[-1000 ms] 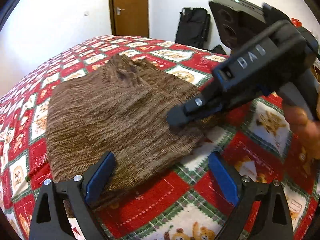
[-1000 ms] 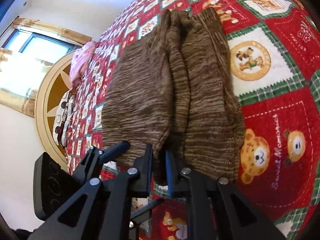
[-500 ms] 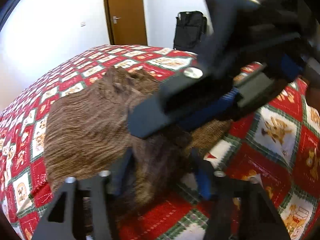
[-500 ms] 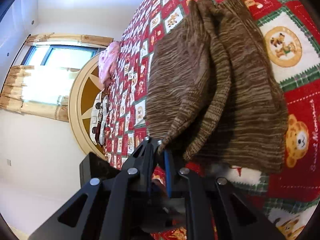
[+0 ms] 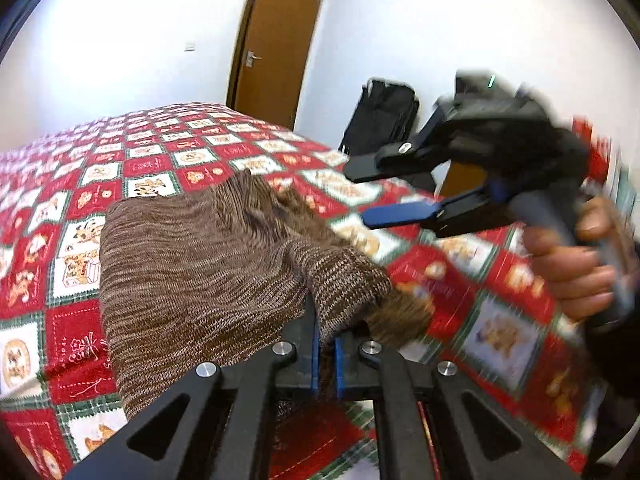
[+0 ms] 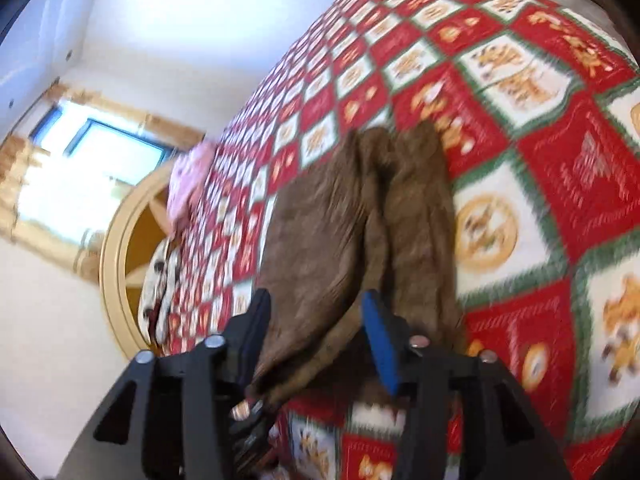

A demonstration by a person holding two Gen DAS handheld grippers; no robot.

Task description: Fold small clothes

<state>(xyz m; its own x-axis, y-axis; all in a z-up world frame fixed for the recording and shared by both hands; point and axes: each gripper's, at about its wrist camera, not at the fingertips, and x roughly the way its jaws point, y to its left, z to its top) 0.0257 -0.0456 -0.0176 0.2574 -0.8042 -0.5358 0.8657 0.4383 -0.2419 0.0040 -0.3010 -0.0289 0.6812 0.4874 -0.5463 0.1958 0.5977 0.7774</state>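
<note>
A small brown knitted garment (image 5: pixel 200 264) lies on the red patchwork bedspread (image 5: pixel 80 192), partly folded over itself. My left gripper (image 5: pixel 325 320) is shut on the garment's near edge and lifts it a little. My right gripper (image 5: pixel 358 192) is open and empty, held above the bed to the right of the garment. In the right wrist view the garment (image 6: pixel 332 240) is blurred, and the right gripper (image 6: pixel 316 312) stands open with its fingers spread above the garment's near end.
A brown door (image 5: pixel 276 44) and a black bag (image 5: pixel 380 116) stand beyond the bed's far side. A round wooden headboard (image 6: pixel 120 248), a pink item (image 6: pixel 188 176) and a window (image 6: pixel 80 168) lie at the bed's other end.
My left gripper closed on the garment's near edge. My right gripper let go of the garment, opened and drew back to the right.
</note>
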